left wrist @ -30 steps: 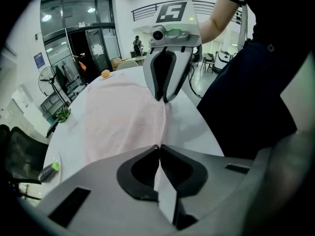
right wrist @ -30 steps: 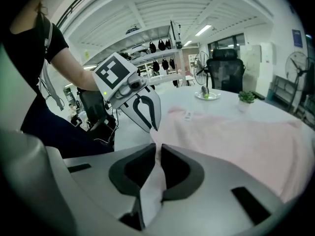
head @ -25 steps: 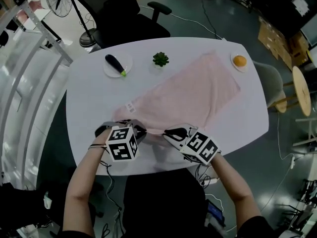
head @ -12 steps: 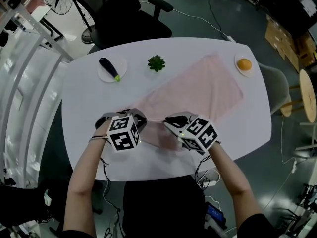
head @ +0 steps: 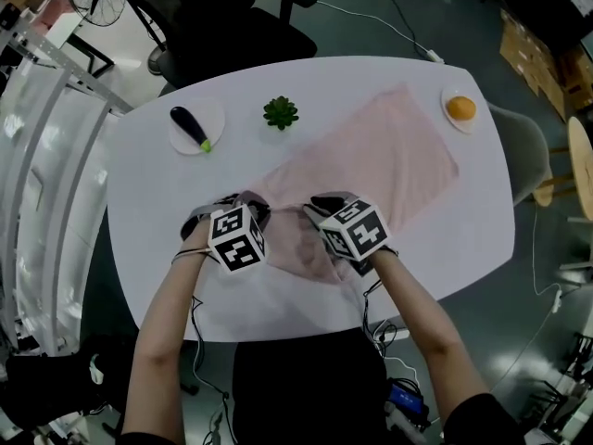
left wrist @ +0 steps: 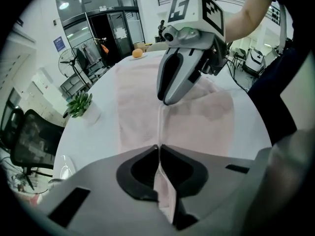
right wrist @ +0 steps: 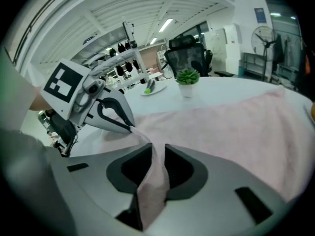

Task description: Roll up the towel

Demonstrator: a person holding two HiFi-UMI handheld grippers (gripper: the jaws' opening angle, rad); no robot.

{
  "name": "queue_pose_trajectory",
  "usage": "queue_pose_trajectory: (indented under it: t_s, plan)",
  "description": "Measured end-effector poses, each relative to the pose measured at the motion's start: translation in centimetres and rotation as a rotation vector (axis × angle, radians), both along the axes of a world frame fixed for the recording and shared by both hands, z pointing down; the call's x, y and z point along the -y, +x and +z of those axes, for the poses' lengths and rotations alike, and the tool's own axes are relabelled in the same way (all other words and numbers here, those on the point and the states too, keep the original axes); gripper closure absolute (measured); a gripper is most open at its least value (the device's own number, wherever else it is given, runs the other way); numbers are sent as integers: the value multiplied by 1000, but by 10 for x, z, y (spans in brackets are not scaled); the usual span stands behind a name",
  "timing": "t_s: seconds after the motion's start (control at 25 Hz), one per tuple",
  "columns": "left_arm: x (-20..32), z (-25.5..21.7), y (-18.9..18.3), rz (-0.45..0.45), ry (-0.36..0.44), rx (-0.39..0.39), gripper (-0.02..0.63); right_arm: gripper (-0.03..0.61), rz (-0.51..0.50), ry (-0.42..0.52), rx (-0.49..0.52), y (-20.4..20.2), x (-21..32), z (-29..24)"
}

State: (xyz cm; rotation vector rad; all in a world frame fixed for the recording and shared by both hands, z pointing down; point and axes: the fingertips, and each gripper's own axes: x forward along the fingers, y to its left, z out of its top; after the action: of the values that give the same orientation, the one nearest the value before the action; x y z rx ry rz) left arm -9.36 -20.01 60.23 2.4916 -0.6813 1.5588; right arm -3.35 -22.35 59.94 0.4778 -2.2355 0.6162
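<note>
A pale pink towel (head: 384, 151) lies slantwise across the white table (head: 148, 202). Its near end is folded back over itself between my grippers. My left gripper (head: 248, 204) is shut on the towel's edge, which runs thin between its jaws (left wrist: 158, 149). My right gripper (head: 317, 206) has a thicker fold of towel (right wrist: 152, 181) between its jaws (right wrist: 157, 151). These jaws have just been opening a little, with the cloth still caught in them. The edge stretches taut from one gripper to the other. In the left gripper view the right gripper (left wrist: 166, 98) is close ahead.
A dark aubergine (head: 189, 127) on a white plate, a small potted plant (head: 280, 113) and an orange (head: 460, 108) on a plate stand along the table's far side. A black office chair (head: 232, 26) is behind the table.
Both grippers have moved away from the table's near edge toward its middle, carrying the towel's near end over the rest. The folded-over part has grown.
</note>
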Motion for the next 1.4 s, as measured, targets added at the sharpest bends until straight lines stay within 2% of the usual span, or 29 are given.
queue_pose_trajectory:
  t_s: [0.12, 0.2, 0.36, 0.52, 0.64, 1.04, 1.2, 1.4]
  plan:
    - [3, 6, 0, -13, 18, 22, 569, 453, 54, 17, -38, 7, 10, 10]
    - [6, 6, -2, -31, 39, 26, 544, 451, 57, 26, -42, 9, 12, 12]
    - [14, -2, -11, -87, 74, -5, 441, 399, 61, 66, -1, 13, 14, -2]
    - [11, -19, -19, -103, 96, -54, 383, 385, 27, 157, -1, 23, 12, -25]
    - [-2, -31, -28, -77, 118, -52, 353, 367, -16, 200, -13, 30, -2, -42]
    - [-68, -43, -66, 27, 186, 51, 344, 357, -163, 393, -151, 49, -74, -61]
    - [-96, -38, -72, 78, 200, 82, 336, 353, -188, 419, -186, 49, -109, -58]
    - [-113, -26, -76, 94, 197, 89, 336, 351, -185, 412, -197, 47, -142, -47]
